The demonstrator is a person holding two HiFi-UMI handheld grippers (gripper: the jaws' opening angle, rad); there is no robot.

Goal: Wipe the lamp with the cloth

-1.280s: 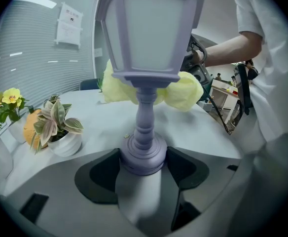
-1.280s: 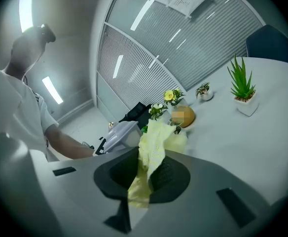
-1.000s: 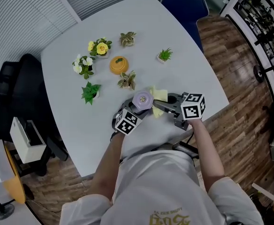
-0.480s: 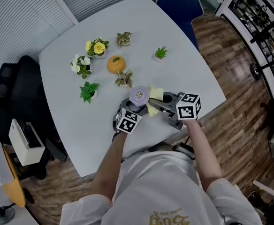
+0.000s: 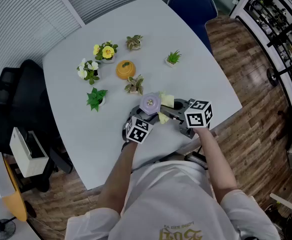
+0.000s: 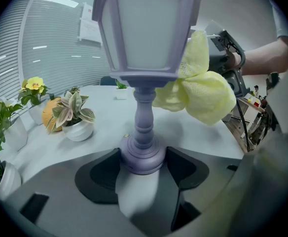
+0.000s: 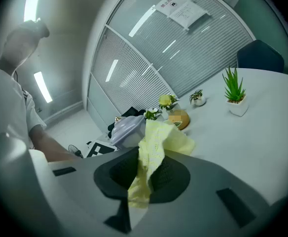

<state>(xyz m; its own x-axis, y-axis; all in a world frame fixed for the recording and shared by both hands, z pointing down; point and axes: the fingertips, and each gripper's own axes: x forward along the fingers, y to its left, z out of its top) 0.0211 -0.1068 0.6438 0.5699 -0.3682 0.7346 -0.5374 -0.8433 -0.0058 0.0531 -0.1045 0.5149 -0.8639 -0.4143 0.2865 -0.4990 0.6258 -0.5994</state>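
Yellow cloth (image 7: pixel 156 142) pinched in right claw (image 7: pixel 141 181); its top beside purple lamp (image 7: pixel 126 130); potted plant (image 7: pixel 234 95) right.

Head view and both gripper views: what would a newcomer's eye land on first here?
The lilac lantern-style lamp stands near the table's front edge, its round base held between the left gripper's jaws. A pale yellow cloth, pinched in the right gripper, presses against the side of its shade. Beyond them, small potted plants dot the white table.
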